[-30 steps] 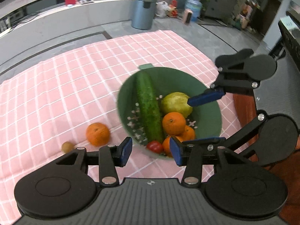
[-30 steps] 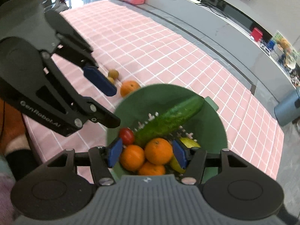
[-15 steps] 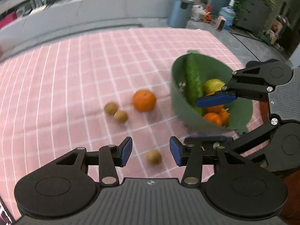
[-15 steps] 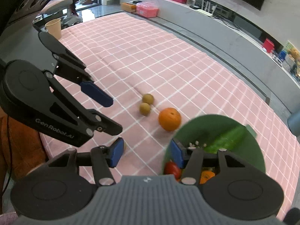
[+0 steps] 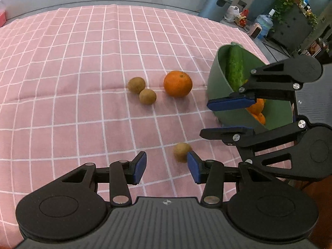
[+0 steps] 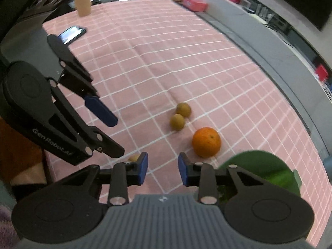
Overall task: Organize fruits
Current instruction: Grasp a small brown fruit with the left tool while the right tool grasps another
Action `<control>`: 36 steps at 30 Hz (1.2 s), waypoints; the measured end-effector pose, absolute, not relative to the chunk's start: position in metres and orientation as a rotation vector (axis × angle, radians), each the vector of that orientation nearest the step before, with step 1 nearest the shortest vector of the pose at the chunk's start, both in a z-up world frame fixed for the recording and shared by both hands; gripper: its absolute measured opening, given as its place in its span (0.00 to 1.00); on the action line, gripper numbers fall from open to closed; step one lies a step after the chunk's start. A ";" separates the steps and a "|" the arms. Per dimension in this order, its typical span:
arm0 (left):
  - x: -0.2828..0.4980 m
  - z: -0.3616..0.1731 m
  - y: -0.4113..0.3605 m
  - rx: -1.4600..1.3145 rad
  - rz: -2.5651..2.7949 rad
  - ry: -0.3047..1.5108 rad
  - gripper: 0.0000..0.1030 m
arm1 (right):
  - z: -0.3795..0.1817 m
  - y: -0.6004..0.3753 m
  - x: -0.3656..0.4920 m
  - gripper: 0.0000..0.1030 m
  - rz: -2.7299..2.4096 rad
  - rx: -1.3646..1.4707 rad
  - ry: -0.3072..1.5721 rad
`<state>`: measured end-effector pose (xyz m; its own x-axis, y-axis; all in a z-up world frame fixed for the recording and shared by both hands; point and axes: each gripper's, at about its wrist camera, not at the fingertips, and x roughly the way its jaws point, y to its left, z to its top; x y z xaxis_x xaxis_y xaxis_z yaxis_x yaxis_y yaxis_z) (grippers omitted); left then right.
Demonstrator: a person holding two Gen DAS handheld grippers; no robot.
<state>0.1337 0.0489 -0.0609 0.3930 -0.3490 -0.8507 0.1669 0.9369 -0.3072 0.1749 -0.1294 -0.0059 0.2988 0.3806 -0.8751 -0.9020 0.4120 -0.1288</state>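
Left gripper (image 5: pixel 166 167) gaped empty, kiwi (image 5: pixel 181 151) just beside its right pad, right gripper (image 6: pixel 163 169) likewise agape, orange (image 5: pixel 177 83) near bowl (image 5: pixel 215 78), cloth (image 5: pixel 83 62) bare beyond.

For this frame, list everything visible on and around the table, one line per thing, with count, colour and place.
Tablecloth: one, pink with white grid, covering the table.
Bowl: one, green, at the table's right edge in the left wrist view.
Cucumber: one, dark green, leaning inside the bowl.
Oranges in bowl: at least two, partly hidden.
Loose orange: one, on the cloth beside the bowl.
Small brown fruits: three; two touching left of the loose orange, one nearer the left tongs.
Paper cup: one, tan, far corner.
Phone: one, dark, near the cup.
Bin: one, grey-blue, beyond the table.
Left tongs: open, empty.
Right tongs: open, empty.
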 end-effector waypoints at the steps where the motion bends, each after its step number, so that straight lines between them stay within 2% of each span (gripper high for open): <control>1: 0.133 -0.062 0.050 -0.182 -0.329 1.123 0.52 | -0.005 -0.128 0.173 0.25 0.971 -0.720 0.887; 8: 0.128 -0.065 0.063 -0.225 -0.352 1.113 0.52 | -0.024 -0.112 0.164 0.21 1.062 -0.823 0.953; 25: 0.131 -0.064 0.073 -0.229 -0.364 1.045 0.52 | -0.052 -0.091 0.174 0.21 1.048 -0.886 1.022; 36: 0.171 -0.074 0.060 -0.257 -0.284 0.953 0.52 | -0.033 -0.096 0.192 0.21 1.013 -0.868 0.998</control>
<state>0.1708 0.0599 -0.0737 0.5474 -0.3483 -0.7609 0.1242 0.9330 -0.3378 0.1920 -0.0957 -0.0333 0.2023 0.2638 -0.9431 -0.9470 0.2979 -0.1198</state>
